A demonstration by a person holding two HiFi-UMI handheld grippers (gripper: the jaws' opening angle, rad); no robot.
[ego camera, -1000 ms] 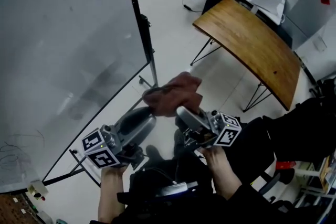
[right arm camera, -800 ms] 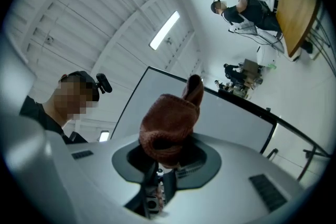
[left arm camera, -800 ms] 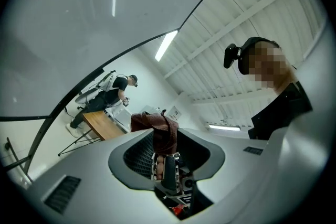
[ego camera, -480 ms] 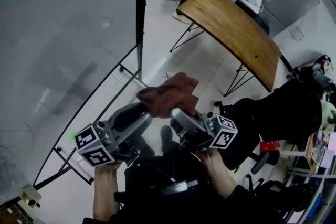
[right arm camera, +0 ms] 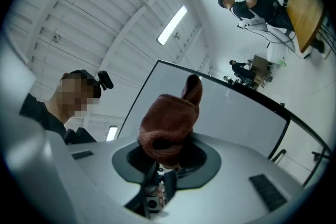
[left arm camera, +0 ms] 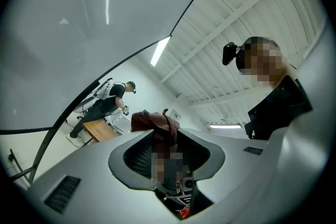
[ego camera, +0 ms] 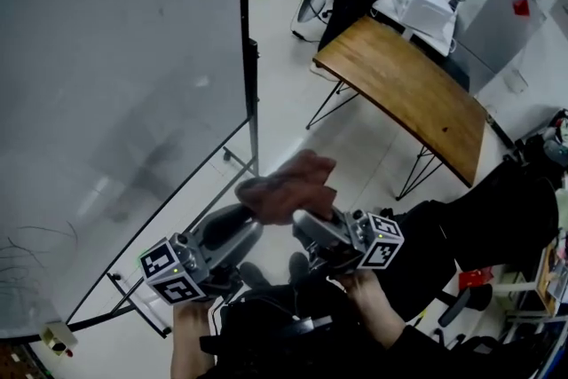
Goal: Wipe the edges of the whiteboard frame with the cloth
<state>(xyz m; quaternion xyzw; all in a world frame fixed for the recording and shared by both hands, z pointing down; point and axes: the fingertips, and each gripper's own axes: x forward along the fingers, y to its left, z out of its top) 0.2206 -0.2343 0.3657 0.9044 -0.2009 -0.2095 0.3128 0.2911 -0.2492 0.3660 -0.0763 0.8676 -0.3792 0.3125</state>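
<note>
While near the whiteboard frame (ego camera: 244, 31), cloth (ego camera: 288, 185) clamped in left claw (ego camera: 256, 210) and right claw (ego camera: 303, 214).

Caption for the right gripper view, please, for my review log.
Right gripper clamps a bunched brown cloth, with the whiteboard behind it.

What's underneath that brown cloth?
The left hand-held gripper and the right hand-held gripper meet beneath the cloth, each pinching it. From above, the cloth covers their tips.
</note>
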